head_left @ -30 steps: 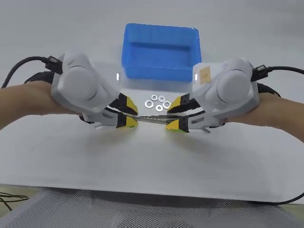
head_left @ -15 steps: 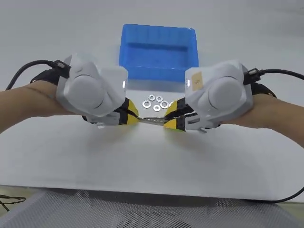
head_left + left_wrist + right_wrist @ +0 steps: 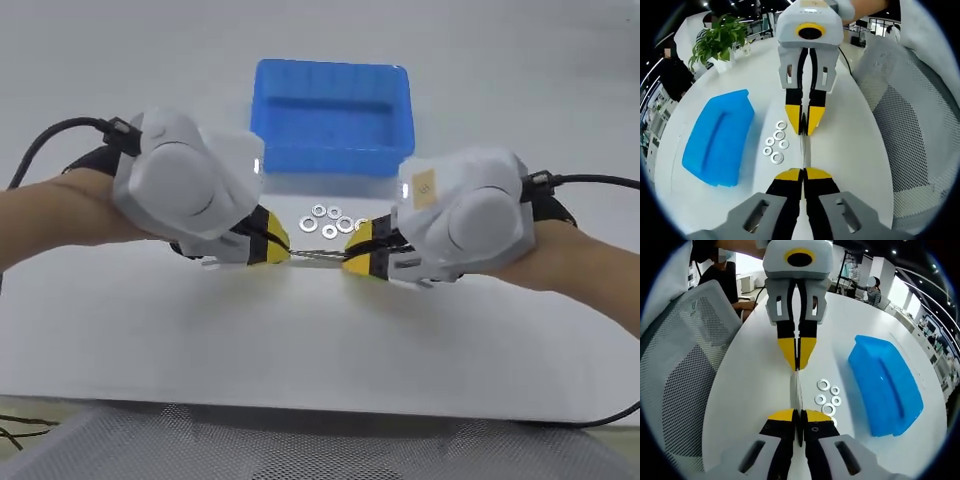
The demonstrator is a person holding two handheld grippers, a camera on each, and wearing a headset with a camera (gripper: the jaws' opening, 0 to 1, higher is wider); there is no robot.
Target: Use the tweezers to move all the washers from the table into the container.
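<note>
Thin metal tweezers (image 3: 315,255) span the gap between my two grippers, just above the white table. My left gripper (image 3: 278,247) (image 3: 803,172) is shut on one end. My right gripper (image 3: 352,257) (image 3: 798,414) is shut on the other end and faces it tip to tip. Several silver washers (image 3: 333,220) (image 3: 776,145) (image 3: 828,397) lie in a loose cluster on the table just beyond the tweezers. The blue container (image 3: 333,115) (image 3: 717,137) (image 3: 885,385) stands behind the washers, and its inside looks bare.
The white table (image 3: 300,340) has a near edge, with a grey mesh chair (image 3: 300,450) below it. Black cables trail from both grippers. A potted plant (image 3: 715,42) and people stand far behind the table.
The two grippers have drawn a little closer together. Their yellow tips, spread a second ago, are now pinched together on the tweezers.
</note>
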